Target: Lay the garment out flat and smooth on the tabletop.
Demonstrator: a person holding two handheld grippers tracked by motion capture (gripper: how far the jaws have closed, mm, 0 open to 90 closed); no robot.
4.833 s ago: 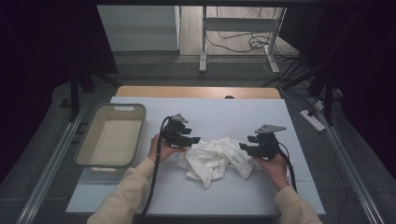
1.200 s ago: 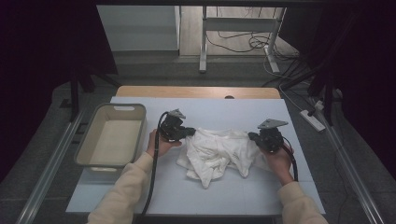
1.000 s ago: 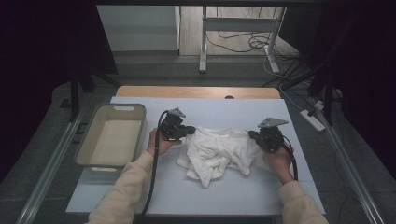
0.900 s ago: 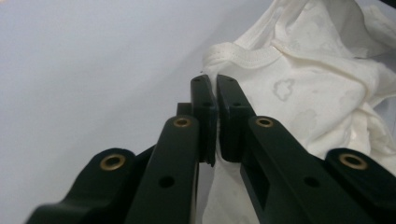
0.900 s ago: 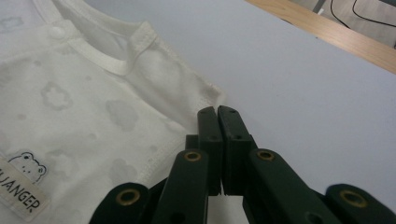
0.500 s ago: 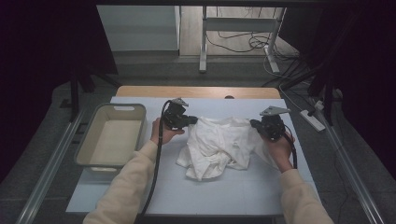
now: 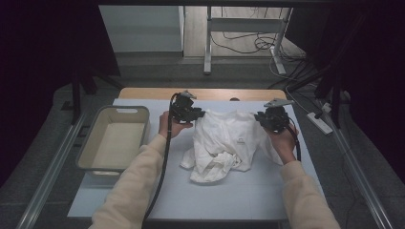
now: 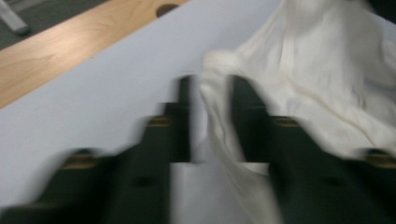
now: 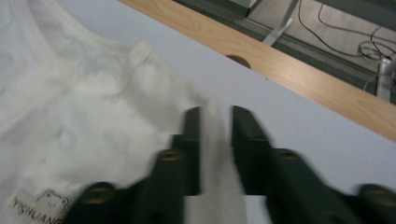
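So the white garment is spread mid-frame on the counter, bunched up toward the near edge. Left claw and right claw sit at its far corners, jaws just opened, cloth still lying loosely between them. Beige tub sits at left.

One piece of print can be read — a small label on the white shirt, at the lower left of the right gripper view. It shows a little bear drawing and, under it, capital letters reading "YISHUANG", cut off at the picture's edge. From the high view the same label is a tiny mark on the shirt — too small to read.
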